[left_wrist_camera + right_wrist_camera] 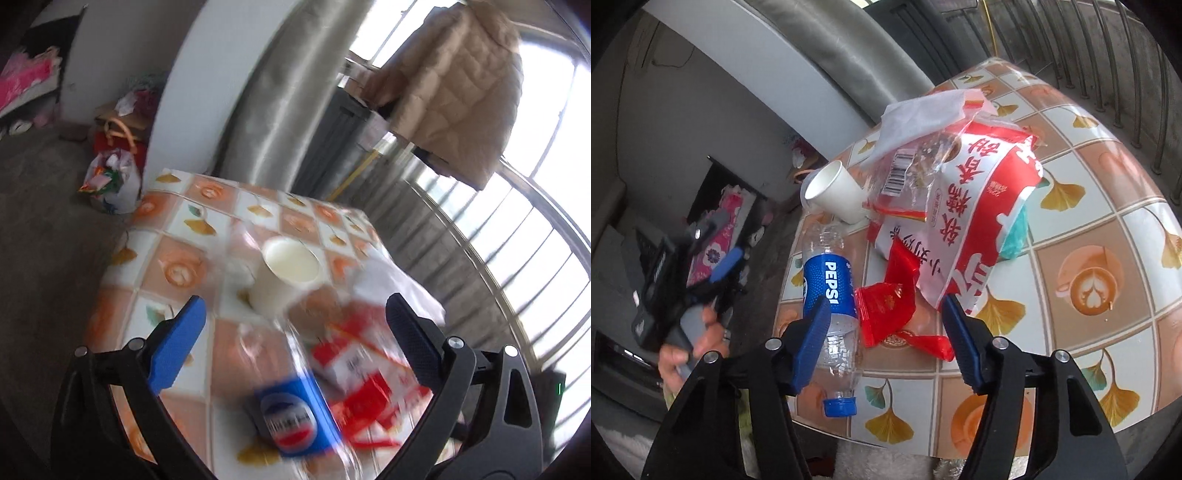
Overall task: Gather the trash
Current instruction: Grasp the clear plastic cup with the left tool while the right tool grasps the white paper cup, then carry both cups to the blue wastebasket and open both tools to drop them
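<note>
Readable print: one brand name, a barcode and some large characters.

"PEPSI" stands in white capitals on the blue label of the clear plastic bottle (830,291) lying at the near left of the tabletop (1108,206), the word running along the bottle's length; in the left wrist view the same label (295,417) shows only a blurred round red, white and blue emblem. The red-and-white snack bag (979,221) at the middle carries large red and white Chinese characters, upside down from this side, and a barcode (897,173) on its clear panel, digits too small to read.
</note>
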A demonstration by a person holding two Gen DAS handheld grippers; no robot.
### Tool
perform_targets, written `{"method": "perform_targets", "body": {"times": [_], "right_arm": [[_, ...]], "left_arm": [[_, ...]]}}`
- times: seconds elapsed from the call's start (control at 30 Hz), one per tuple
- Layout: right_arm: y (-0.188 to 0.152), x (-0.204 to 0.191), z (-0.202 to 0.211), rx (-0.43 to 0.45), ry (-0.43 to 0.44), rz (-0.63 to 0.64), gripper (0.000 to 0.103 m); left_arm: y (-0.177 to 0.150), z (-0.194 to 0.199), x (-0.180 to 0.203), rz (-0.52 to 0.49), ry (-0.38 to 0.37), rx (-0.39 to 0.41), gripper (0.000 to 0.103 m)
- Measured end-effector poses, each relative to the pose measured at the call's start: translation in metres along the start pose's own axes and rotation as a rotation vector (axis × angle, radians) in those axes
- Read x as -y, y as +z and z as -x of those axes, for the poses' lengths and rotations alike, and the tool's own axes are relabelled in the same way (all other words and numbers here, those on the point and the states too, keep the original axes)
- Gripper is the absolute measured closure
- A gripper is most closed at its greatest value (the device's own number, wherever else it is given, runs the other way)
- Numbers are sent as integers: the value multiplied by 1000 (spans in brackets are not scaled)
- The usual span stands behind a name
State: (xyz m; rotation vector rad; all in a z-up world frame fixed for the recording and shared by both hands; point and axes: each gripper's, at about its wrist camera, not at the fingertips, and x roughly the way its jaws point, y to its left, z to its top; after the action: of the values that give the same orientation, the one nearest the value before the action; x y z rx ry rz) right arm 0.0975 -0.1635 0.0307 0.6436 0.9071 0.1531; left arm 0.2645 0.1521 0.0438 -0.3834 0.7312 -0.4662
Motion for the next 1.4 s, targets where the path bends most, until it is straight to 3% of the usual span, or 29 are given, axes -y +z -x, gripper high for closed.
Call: {"method": "perform_targets", "body": {"times": [0.1, 0.13, 0.2, 0.27, 0.37, 0.43, 0.5, 0.6, 0.7, 0.77, 0.9, 0.97, 1.03, 1.23, 1.4], "right_arm": [[16, -9, 3, -6, 17, 25, 48], [26, -13, 5, -11, 52, 23, 48], [56, -31, 6, -27, 136, 49, 48], [88, -57, 3, -62, 157, 120, 48], [142, -96, -21, -176, 173, 225, 48], [176, -121, -47, -248, 140, 331, 48], [206, -142, -86, -338, 53, 480, 48], [229, -152, -143, -475, -57, 582, 48], [238, -143, -196, -620, -97, 583, 54], [235, -137, -218, -703, -79, 573, 60], [224, -131, -240, -778, -50, 623, 73], [218, -129, -247, -788, -58, 648, 89], [214, -127, -251, -790, -58, 665, 96], [206, -132, -247, -760, -26, 731, 99], [208, -137, -242, -711, -38, 756, 99]], "left_arm": [[35, -31, -27, 60, 7, -15, 27], [43, -41, -36, 96, 3, -32, 35], [57, -59, -57, 154, -27, -32, 40], [63, -75, -64, 83, -74, -51, 40], [56, -89, -59, -104, -66, -78, 43], [51, -97, -58, -175, -84, -124, 43], [47, -103, -58, -214, -96, -153, 43], [46, -110, -60, -253, -90, -164, 43], [50, -124, -68, -259, -106, -200, 43], [52, -134, -76, -235, -127, -223, 44], [52, -149, -87, -202, -172, -272, 58], [50, -151, -90, -193, -186, -281, 68], [47, -150, -91, -194, -195, -291, 82], [42, -141, -82, -232, -195, -278, 98], [48, -129, -75, -220, -193, -237, 101]]}}
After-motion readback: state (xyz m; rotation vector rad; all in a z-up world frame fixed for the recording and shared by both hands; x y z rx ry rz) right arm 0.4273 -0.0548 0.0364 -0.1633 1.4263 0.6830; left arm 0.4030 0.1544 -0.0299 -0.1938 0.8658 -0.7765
